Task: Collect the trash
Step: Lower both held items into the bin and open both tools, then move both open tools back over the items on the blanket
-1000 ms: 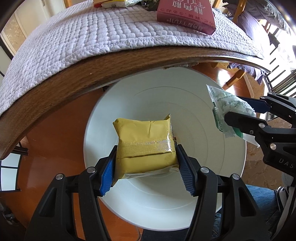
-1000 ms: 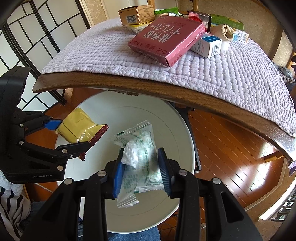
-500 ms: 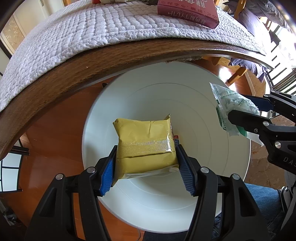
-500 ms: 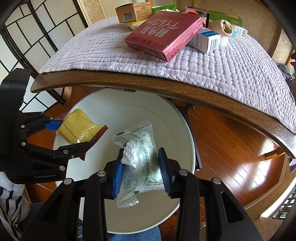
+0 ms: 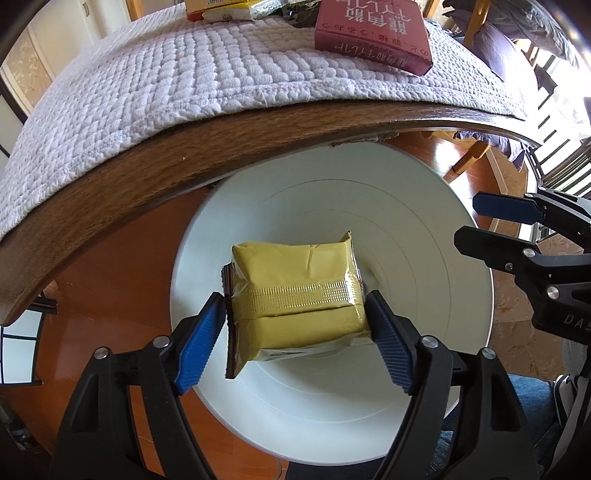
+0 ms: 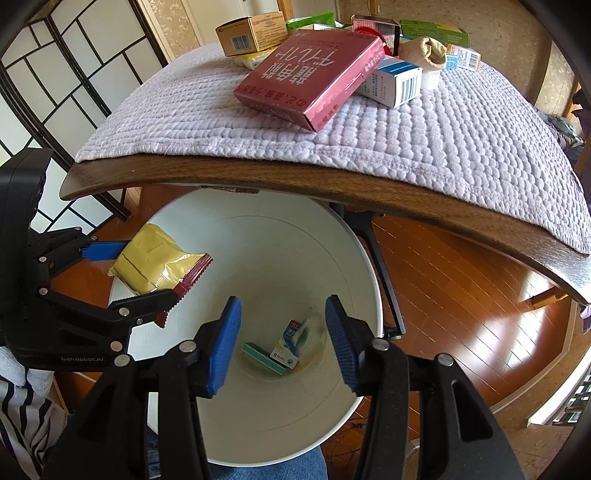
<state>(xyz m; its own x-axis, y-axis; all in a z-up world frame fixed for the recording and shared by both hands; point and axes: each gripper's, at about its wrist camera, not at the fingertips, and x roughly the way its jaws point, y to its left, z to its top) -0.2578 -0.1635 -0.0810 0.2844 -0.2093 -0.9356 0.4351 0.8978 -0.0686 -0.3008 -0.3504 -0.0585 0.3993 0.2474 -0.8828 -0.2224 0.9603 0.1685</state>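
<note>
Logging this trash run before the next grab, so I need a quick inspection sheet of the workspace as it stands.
Surface: wooden table under a quilted pale cloth.
Job's things: yellow snack packet between the left gripper's pads over the white bin; small cartons at the bin's bottom.
Clutter: red box, white and blue carton, cardboard box on the cloth.
Grippers: left gripper jaws opening, packet between them; right gripper jaws opening, nothing between them.
Cables: nothing seen.
Surroundings: wood floor, lattice screen.
</note>
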